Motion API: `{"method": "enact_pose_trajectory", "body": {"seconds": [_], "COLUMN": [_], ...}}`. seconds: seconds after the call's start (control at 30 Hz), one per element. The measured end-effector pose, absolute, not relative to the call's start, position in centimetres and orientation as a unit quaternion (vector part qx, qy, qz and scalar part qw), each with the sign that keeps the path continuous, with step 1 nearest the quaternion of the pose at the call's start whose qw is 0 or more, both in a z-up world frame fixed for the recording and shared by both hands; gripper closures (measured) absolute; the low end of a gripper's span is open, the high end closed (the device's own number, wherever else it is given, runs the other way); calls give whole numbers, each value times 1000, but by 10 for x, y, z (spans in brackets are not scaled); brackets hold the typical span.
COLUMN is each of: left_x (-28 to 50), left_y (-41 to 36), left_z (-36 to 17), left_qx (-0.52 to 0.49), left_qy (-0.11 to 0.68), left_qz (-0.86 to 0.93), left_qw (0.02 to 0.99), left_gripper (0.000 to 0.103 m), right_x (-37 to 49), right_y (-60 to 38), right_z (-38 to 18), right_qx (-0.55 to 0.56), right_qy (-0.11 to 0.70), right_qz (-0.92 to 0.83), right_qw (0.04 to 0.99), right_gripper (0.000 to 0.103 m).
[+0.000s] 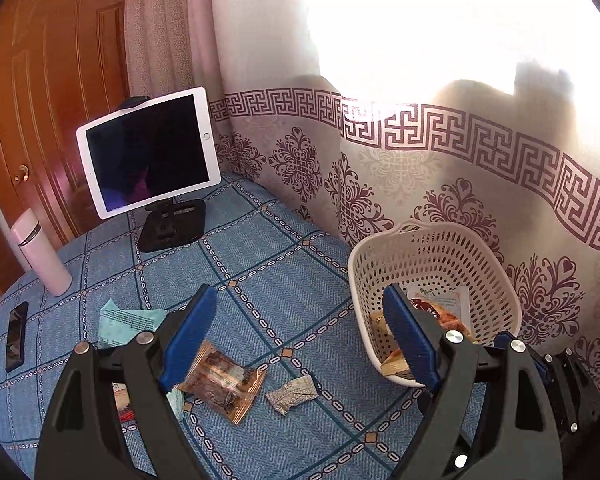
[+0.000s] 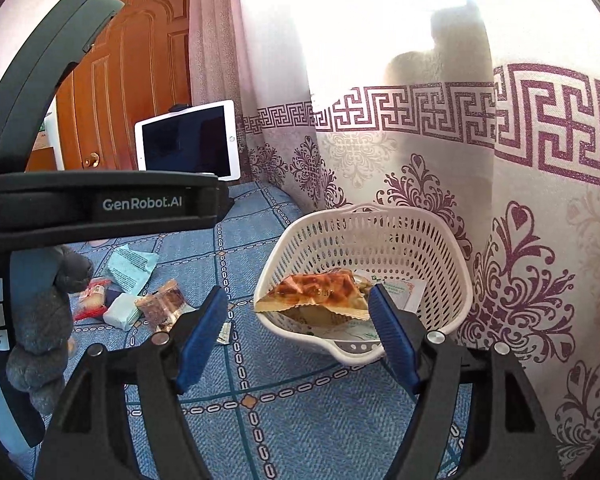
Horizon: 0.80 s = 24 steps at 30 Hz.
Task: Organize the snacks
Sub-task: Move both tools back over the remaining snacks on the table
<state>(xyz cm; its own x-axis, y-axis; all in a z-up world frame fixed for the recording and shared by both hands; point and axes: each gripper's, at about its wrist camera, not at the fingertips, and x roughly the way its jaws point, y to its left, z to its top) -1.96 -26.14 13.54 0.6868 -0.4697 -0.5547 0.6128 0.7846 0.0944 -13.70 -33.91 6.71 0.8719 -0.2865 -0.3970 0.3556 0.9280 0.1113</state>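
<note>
A white perforated basket [image 2: 440,240] stands on the blue tablecloth by the curtain. An orange snack packet [image 2: 320,290] lies tilted over its front rim, on top of other packets. My right gripper [image 2: 298,334] is open just in front of it; the right pad nearly reaches the packet's edge and the left pad stands apart. My left gripper [image 1: 300,336] is open and empty above the cloth, left of the basket [image 1: 364,264]. Below its left finger lies a clear brown snack packet [image 1: 224,380], with a small silvery wrapper [image 1: 294,394] beside it.
More snacks lie at the left: a teal packet [image 2: 132,268], a red and white one [image 2: 90,300], a white block [image 2: 122,312]. A tablet on a stand [image 1: 148,152], a pink flask [image 1: 40,252] and a phone [image 1: 16,336] stand further back. A grey-gloved hand [image 2: 48,320] holds the left gripper.
</note>
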Motion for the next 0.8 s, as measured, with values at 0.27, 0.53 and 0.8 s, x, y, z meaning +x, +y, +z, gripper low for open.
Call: {"method": "enact_pose_trajectory", "body": {"seconds": [0.27, 0.53, 0.8], "left_x": [-11, -2, 8], "left_y": [-237, -211, -184], "left_z": [136, 135, 134], "left_qx": [119, 102, 84], "left_qy": [267, 275, 283], "left_qz": [-272, -249, -226], "left_qw": [917, 923, 928], "left_gripper": [17, 17, 17], "right_x": [-130, -120, -108], "right_y": [-323, -305, -291], "right_z": [67, 68, 66], "right_qx": [84, 74, 80], "right_qy": [198, 209, 228], "right_qz": [-149, -126, -99], "right_qw": [965, 967, 965], "right_gripper": [27, 26, 26]}}
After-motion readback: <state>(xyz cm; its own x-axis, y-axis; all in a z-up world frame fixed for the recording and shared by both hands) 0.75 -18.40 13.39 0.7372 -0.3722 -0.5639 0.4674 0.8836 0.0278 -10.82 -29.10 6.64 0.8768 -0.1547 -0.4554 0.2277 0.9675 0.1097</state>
